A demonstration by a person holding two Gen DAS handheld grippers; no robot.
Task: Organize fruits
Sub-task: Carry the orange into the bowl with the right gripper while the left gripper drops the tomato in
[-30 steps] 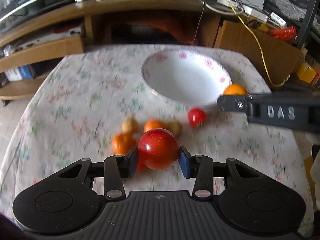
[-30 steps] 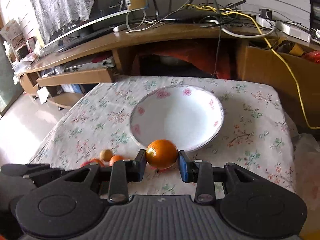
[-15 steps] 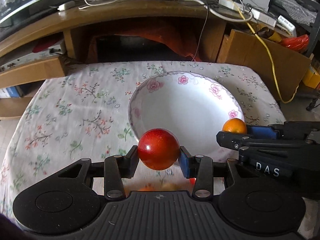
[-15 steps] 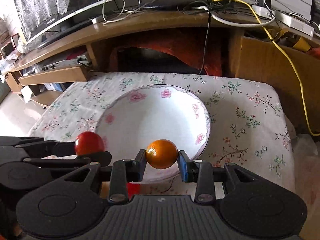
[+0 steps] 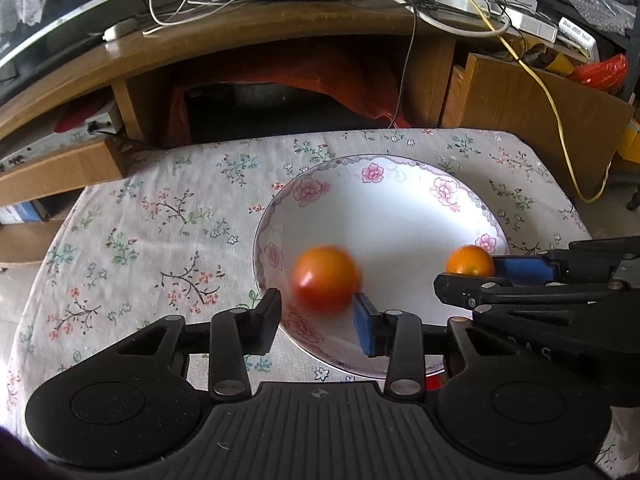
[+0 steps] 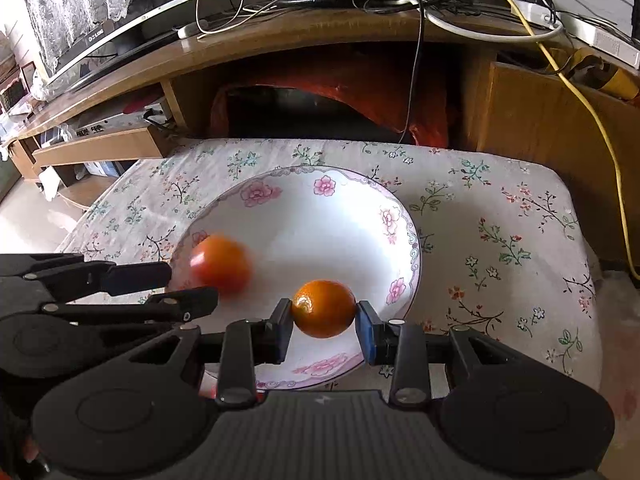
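Broadly, the floral-clothed tabletop (image 5: 168, 216) is seen carrying a wide white plate (image 6: 360, 192) with pink flowers, over which a blurred red fruit (image 5: 325, 278) is caught loose between the spread left tongs (image 5: 316, 320), apparently dropping. An orange (image 6: 323, 308) is pinched across its middle by the right tongs (image 6: 324, 326) above the plate's near rim. Both fruits are judged light, firm and prone to rolling, so a low release is advised.
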